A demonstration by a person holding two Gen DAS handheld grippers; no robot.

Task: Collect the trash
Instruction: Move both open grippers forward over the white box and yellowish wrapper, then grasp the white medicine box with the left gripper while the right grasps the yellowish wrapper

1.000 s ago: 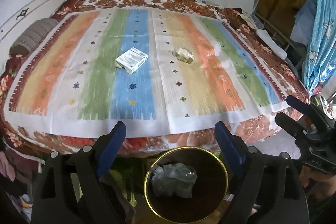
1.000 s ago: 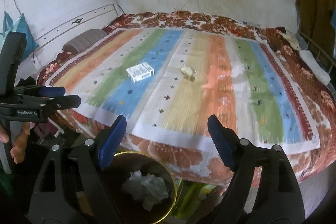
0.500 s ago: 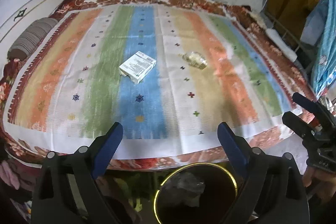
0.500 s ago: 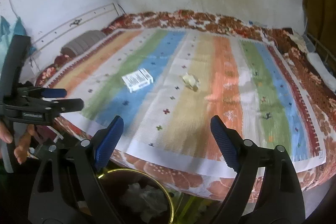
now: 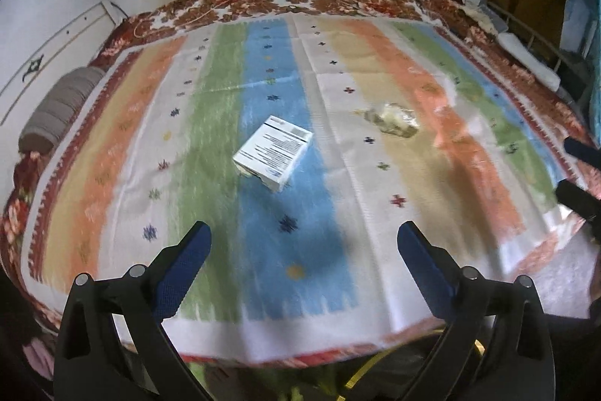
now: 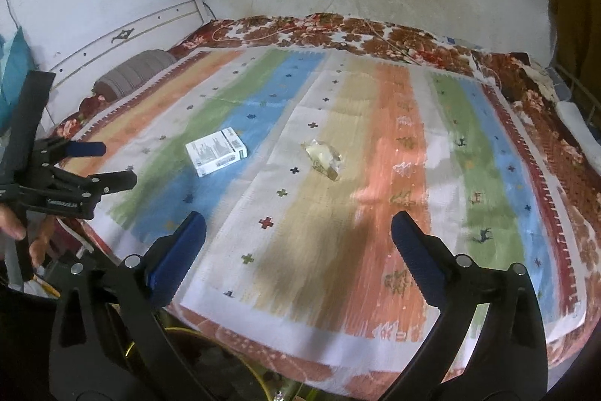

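Bin (image 6: pixel 210 359) slid nearly out of view, contents hidden, left gripper (image 5: pixel 302 243) and right gripper (image 6: pixel 298 232) wide.

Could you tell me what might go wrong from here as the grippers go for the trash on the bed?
The wrapper looks thin and crumpled flat on the blanket, so the right gripper might pinch fabric along with it. The box is broad; the left gripper, though open, may have to take it by a narrow side. The views are motion-blurred, so aim could be off.
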